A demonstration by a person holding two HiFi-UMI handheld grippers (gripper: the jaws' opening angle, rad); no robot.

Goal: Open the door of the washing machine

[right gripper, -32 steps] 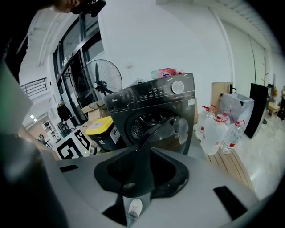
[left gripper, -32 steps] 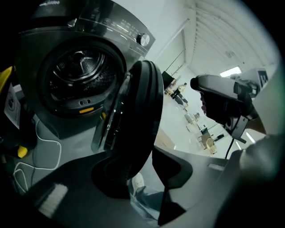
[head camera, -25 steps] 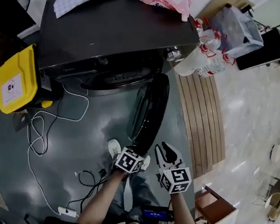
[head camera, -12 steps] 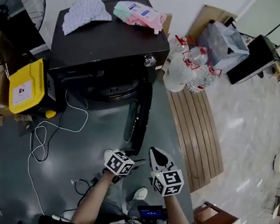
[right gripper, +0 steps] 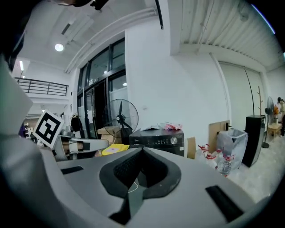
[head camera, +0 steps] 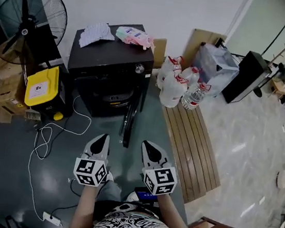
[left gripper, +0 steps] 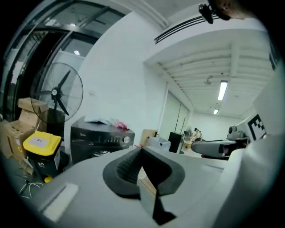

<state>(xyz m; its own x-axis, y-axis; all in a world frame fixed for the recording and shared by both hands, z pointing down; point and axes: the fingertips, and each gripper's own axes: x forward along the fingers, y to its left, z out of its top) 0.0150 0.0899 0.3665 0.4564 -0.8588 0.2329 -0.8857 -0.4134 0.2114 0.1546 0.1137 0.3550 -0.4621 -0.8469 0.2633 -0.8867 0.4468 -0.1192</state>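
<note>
The black washing machine (head camera: 110, 62) stands against the far wall. Its round door (head camera: 129, 120) is swung out, edge-on toward me, and the drum opening (head camera: 114, 98) shows. My left gripper (head camera: 103, 137) and right gripper (head camera: 145, 144) are held side by side well in front of the door, touching nothing. Both are shut and empty. In the left gripper view the shut left gripper (left gripper: 140, 149) points level at the machine (left gripper: 100, 140). The right gripper view shows the shut right gripper (right gripper: 142, 150) below the machine (right gripper: 159, 140).
A standing fan (head camera: 28, 24) and a yellow-lidded bin (head camera: 42, 87) are left of the machine. Water bottles (head camera: 180, 84) and a wooden slat platform (head camera: 189, 143) lie to its right. White cables (head camera: 45, 137) trail over the dark floor. A cloth (head camera: 97, 32) and a pink pack (head camera: 134, 36) lie on top.
Both grippers have come up and back from low beside the open door and have shut. The view has pulled away from the machine. The door still stands open.
</note>
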